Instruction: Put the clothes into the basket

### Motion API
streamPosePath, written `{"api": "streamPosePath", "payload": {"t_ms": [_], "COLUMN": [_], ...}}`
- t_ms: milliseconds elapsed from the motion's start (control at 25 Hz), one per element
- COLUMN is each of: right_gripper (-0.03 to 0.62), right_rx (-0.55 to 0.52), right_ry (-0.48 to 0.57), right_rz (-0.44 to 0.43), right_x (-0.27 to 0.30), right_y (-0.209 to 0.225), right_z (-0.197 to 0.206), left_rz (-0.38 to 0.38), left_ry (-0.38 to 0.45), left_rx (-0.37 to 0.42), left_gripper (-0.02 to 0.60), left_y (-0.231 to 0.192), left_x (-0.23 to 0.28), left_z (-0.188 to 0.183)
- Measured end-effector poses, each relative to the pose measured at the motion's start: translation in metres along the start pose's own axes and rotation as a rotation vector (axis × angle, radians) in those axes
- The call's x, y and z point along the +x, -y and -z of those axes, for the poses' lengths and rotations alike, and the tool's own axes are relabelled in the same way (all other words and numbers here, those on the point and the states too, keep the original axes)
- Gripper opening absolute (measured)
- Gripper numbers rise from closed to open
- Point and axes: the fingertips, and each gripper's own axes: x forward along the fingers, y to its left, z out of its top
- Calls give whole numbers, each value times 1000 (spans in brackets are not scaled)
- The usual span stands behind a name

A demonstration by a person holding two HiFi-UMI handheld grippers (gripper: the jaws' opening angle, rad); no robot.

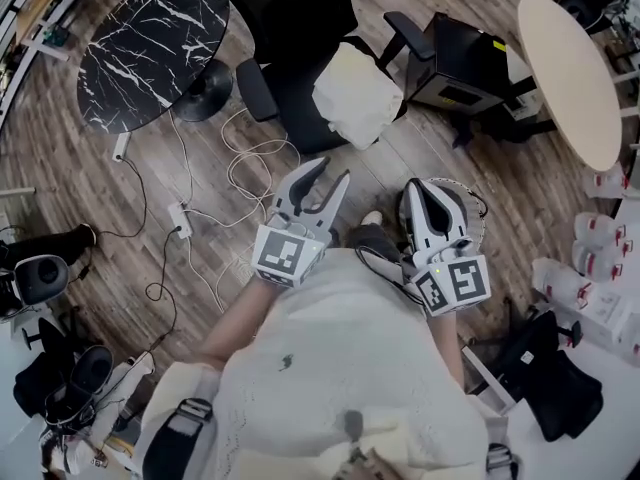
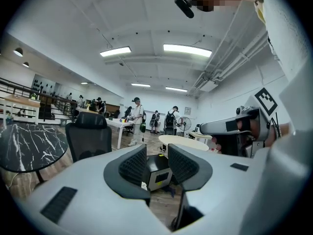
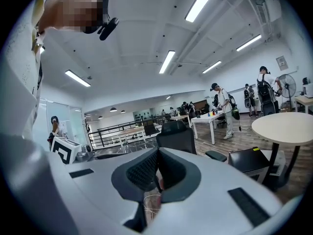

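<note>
A cream garment [image 1: 357, 93] lies draped over the seat of a black office chair [image 1: 285, 88], which also shows in the left gripper view [image 2: 89, 136]. No basket can be made out in any view. My left gripper [image 1: 335, 170] is held level above the wood floor, short of the chair, and stands open [image 2: 156, 151] with nothing between its pads. To its right, my right gripper [image 1: 435, 186] has its fingertips together [image 3: 157, 153] and holds nothing.
A black box-like unit [image 1: 460, 63] stands right of the chair. There is a round marble table [image 1: 150, 48] at far left and a beige round table [image 1: 570, 68] at far right. White cables [image 1: 240, 168] trail over the floor. People stand at distant desks [image 2: 137, 119].
</note>
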Motion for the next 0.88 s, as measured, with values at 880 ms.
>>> {"api": "streamPosePath", "payload": {"t_ms": [880], "right_gripper": [8], "right_rx": [24], "right_ry": [-38], "right_rz": [-103], "right_x": [76], "right_y": [75], "right_z": [-18], "left_rz": [-53], "left_ry": [-94], "left_rx": [-74], "left_gripper": [155], "left_y": [-31], "left_x": [92], "left_z": [22]}}
